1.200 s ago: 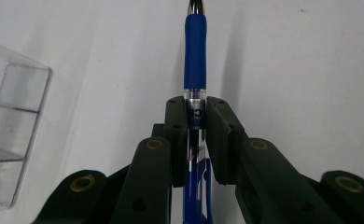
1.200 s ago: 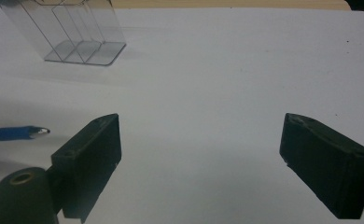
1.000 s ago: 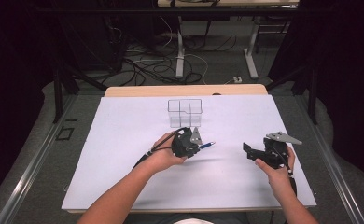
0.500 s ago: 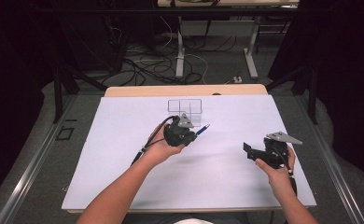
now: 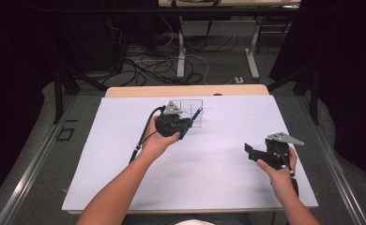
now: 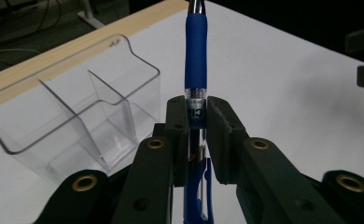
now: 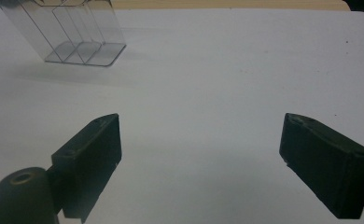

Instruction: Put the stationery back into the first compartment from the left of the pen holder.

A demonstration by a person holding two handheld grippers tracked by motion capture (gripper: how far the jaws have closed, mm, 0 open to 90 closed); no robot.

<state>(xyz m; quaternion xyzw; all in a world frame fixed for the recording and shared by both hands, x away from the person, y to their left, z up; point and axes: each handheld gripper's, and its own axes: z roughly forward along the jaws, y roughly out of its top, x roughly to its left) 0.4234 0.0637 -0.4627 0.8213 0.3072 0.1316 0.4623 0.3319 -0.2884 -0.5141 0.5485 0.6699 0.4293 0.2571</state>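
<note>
White paper covers the big flat surface (image 5: 125, 154), and a dark room with tangled cables on the floor lies behind it. Near the far edge stands a clear plastic box with small open-top compartments (image 5: 192, 111).

The left claw (image 5: 186, 125) is pressed tight on a blue pen with a clear middle and a silver tip (image 6: 195, 84). In the left gripper view, the two black jaws squeeze the pen at its clear middle part, so the blue grip and the silver tip stick out past them. Holding it in the middle likely keeps the pen from tipping either way. The pen is up in the air, just beside the clear box, and it does not touch the box. From above, its far end points at the box's right side. It looks as if the pen is meant to go into one of the compartments. Which one cannot be told.

The right claw (image 5: 249, 152) waits well apart, low over the near right part of the surface. Its jaws stand wide apart with nothing between them, and white paper shows in the gap. It is probably kept out of the way so the left hand (image 5: 160, 140) has room to work.

Next, the pen would most likely need to be turned to stand up over an opening before the jaws let go.
</note>
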